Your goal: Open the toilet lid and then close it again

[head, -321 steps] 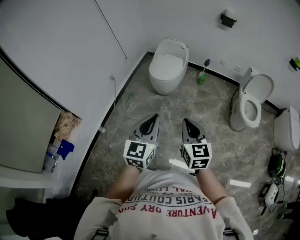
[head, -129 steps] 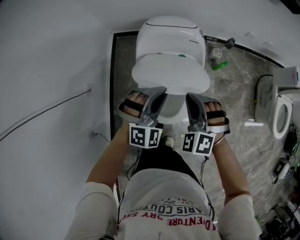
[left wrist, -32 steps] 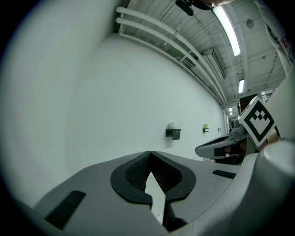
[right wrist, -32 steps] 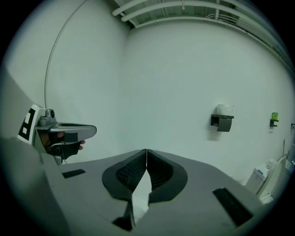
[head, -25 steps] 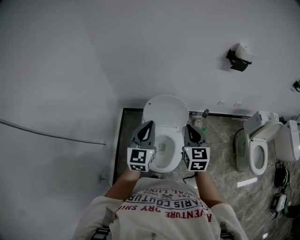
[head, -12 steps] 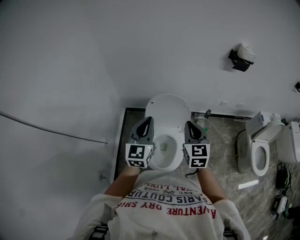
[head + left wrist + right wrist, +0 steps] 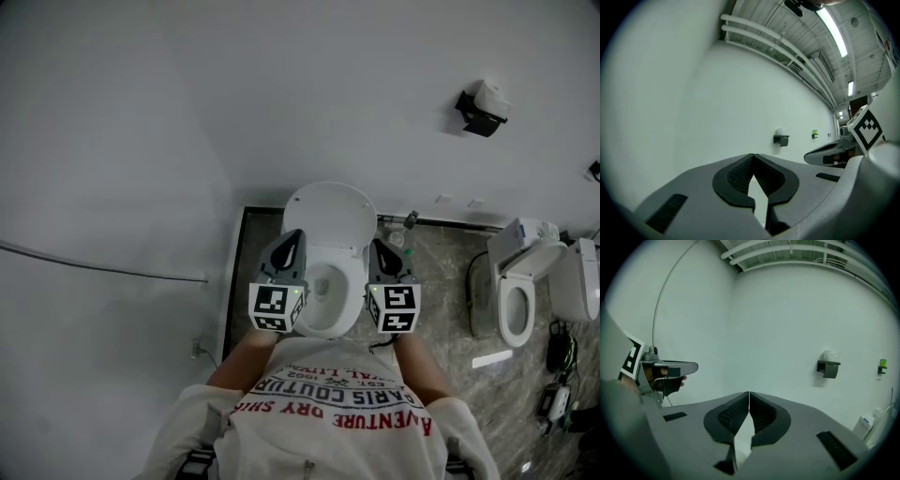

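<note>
The toilet lid (image 7: 330, 211) is seen raised, stood up at the far side of the open bowl (image 7: 319, 323), close to the white wall (image 7: 281, 94). The left gripper (image 7: 294, 236) and the right gripper (image 7: 377, 246) are held over the bowl's left and right edges, clear of the lid. Both pairs of jaws are closed tip to tip, with nothing caught between them. A paper holder (image 7: 480, 101) is mounted on the wall to the right, and a second toilet (image 7: 517, 291) is found farther right.
</note>
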Available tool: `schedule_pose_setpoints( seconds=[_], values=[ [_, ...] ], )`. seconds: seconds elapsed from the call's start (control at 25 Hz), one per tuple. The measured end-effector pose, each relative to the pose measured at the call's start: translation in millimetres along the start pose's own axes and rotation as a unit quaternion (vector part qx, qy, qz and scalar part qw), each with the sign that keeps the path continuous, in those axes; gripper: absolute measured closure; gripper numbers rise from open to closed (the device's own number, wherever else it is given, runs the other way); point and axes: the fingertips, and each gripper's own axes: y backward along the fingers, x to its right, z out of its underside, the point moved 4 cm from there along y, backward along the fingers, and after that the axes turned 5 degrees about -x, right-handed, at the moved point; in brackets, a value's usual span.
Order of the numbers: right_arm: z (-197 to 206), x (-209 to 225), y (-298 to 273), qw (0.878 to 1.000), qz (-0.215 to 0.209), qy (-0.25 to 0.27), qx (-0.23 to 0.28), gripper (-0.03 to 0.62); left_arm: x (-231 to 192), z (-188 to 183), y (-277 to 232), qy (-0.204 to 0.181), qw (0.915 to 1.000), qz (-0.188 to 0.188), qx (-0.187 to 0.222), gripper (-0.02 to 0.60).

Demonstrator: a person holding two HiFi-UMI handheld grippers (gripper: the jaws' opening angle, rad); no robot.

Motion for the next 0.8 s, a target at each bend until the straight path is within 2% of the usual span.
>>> schedule_pose_setpoints(
  seconds=[0.2,0.36,0.6,0.8],
  values=[
    [6.1,5.0,-14.6,1.0,-0.005,-0.015,-0.01,0.577,-8.4,16.5,-11.3,0.007,0.9998,0.002,-0.021,0.575],
    [14.2,3.1,-36.6,1.0,-0.015,-0.009,-0.025,0.577,-16.5,40.9,-28.5,0.004,0.9977,0.029,-0.061,0.575],
    [20.2,2.8,-88.8,0.998,-0.025,-0.007,-0.062,0.577,-45.1,68.2,-68.2,-0.041,0.9921,0.058,-0.103,0.575],
    [27.5,12.2,-132.8,0.994,-0.027,0.002,-0.101,0.576,-58.3,88.1,-113.1,-0.085,0.9834,0.091,-0.132,0.575]
  ],
)
